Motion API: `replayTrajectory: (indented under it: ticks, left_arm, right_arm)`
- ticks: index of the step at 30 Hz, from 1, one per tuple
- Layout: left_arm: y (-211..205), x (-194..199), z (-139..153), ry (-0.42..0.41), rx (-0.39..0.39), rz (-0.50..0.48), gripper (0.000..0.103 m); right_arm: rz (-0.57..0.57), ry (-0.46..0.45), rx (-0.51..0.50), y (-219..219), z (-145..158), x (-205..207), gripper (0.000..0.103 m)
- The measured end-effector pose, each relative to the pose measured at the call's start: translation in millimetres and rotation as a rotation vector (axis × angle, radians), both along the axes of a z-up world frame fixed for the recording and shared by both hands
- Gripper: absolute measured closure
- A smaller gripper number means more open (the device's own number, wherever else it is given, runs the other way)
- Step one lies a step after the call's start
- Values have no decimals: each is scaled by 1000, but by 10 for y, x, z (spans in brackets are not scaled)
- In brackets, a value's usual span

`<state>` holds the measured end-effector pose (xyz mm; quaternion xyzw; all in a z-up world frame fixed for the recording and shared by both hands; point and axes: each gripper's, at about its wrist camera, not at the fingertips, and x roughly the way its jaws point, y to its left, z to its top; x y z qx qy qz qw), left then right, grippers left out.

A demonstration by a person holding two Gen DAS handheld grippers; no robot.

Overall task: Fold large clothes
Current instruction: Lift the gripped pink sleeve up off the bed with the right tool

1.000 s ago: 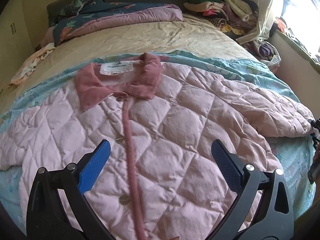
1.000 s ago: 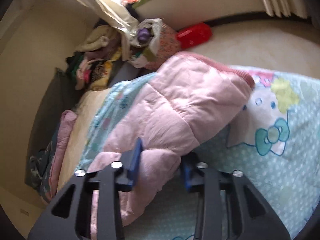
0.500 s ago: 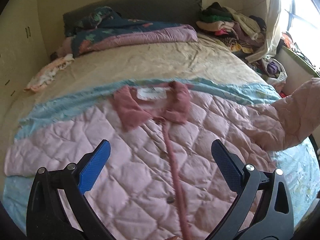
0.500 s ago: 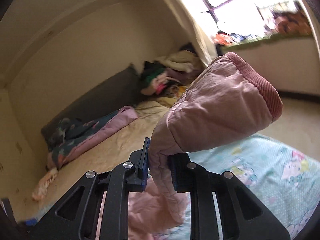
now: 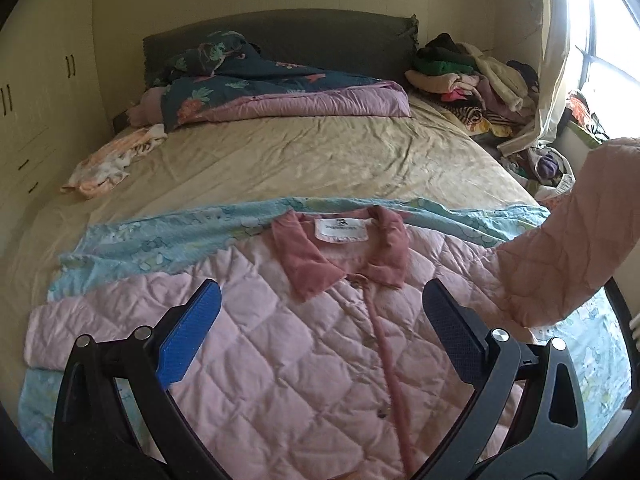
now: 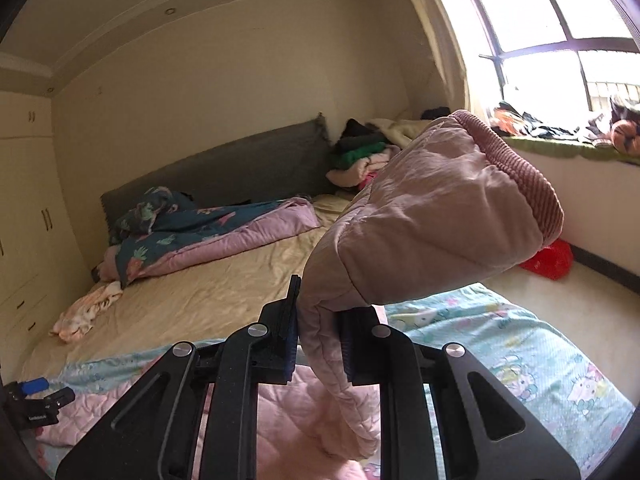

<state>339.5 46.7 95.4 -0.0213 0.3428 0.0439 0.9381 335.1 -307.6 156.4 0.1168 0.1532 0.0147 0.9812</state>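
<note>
1. Step in hand: folding a sleeve [image 6: 432, 216] of the pink quilted jacket [image 5: 304, 344] inward. Right gripper [image 6: 318, 344] is pinching the sleeve tight between nearly closed jaws; the cuff [image 6: 516, 168] is sticking up ahead of it, clear of the bed [image 5: 280, 160].
2. Left gripper [image 5: 320, 332] is hovering wide open, holding nothing. The jacket body is lying flat directly below and ahead of it, collar [image 5: 340, 256] just beyond the fingertips.
3. The sleeve is rising at the far right of the left gripper, well apart from it.
4. Next move, by my reading: carrying the sleeve across toward the button line and laying it flat; the left gripper probably needs to be pinning the body so it is not dragging.
</note>
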Motion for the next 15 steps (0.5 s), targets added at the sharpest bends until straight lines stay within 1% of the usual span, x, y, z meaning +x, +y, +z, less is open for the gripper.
replayTrajectory:
  ticks: [3, 7, 10, 15]
  left_arm:
    - [168, -42, 40, -11, -47, 6, 8]
    - [315, -90, 65, -27, -48, 8, 8]
    - [437, -116, 52, -22, -94, 5, 8]
    - [600, -182, 23, -32, -108, 12, 8]
  right_arm:
    - [18, -6, -29, 212, 86, -9, 87]
    - [37, -10, -82, 483, 143, 12, 87]
    - [53, -11, -100, 612, 157, 2, 87]
    - [97, -14, -129, 836, 153, -1, 87]
